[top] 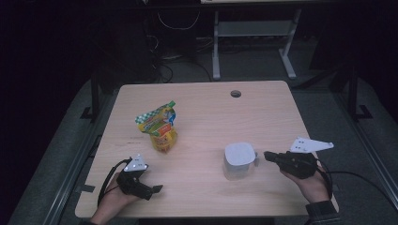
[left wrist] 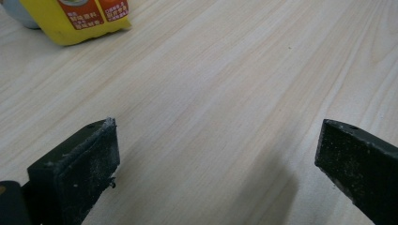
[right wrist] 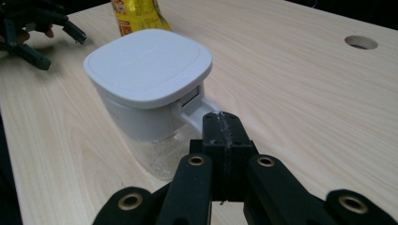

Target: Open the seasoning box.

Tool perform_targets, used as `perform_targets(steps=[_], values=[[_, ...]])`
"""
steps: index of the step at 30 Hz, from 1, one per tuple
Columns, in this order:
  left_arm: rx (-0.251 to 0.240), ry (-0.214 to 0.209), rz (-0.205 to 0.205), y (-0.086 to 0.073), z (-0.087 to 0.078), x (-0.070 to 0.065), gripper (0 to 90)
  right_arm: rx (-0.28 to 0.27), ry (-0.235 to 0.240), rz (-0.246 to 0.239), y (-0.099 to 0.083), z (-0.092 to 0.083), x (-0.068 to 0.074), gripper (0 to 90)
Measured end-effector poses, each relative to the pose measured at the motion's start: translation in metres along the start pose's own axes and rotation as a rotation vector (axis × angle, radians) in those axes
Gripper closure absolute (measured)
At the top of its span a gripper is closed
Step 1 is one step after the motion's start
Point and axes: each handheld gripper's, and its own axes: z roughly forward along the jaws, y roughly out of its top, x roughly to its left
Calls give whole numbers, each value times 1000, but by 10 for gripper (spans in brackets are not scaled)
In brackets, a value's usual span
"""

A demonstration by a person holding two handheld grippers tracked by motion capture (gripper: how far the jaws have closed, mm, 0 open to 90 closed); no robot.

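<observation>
2 grippers are in our hands at the wooden table (top: 202,108). Our right gripper (top: 267,155) has its jaws pressed together, and in the right gripper view their tips sit right at the white handle of the clear jug (right wrist: 155,101) with its white lid (right wrist: 148,65); whether they pinch that handle we cannot tell. From above, the jug stands just to the left of that claw, near the table's front right. Our left gripper (top: 157,189) rests near the front left edge with its jaws spread wide over bare wood, nothing between them. Beyond it stands the yellow snack pouch (top: 160,127), well apart from the jug.
</observation>
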Motion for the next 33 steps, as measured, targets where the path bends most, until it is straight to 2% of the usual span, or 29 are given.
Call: perform_targets(steps=[5, 7, 11, 16, 24, 33], values=[[0, -14, -28, 0, 2, 1, 0, -9, -1, -3, 6, 4, 0, 900], [13, -11, -25, 0, 1, 2, 0, -18, 4, 4, 10, 4, -1, 900], [9, -7, -26, 1, 2, 1, 0, -41, 12, 13, 18, 5, -3, 900], [13, -2, -13, 0, 2, 0, 0, -46, 29, 4, 27, 9, -3, 900], [-9, 0, -31, 1, 2, 1, 0, -69, 46, -19, 43, 10, 0, 900], [-17, 21, -22, 1, 0, 0, 0, -55, 83, -38, 43, 10, 6, 900]])
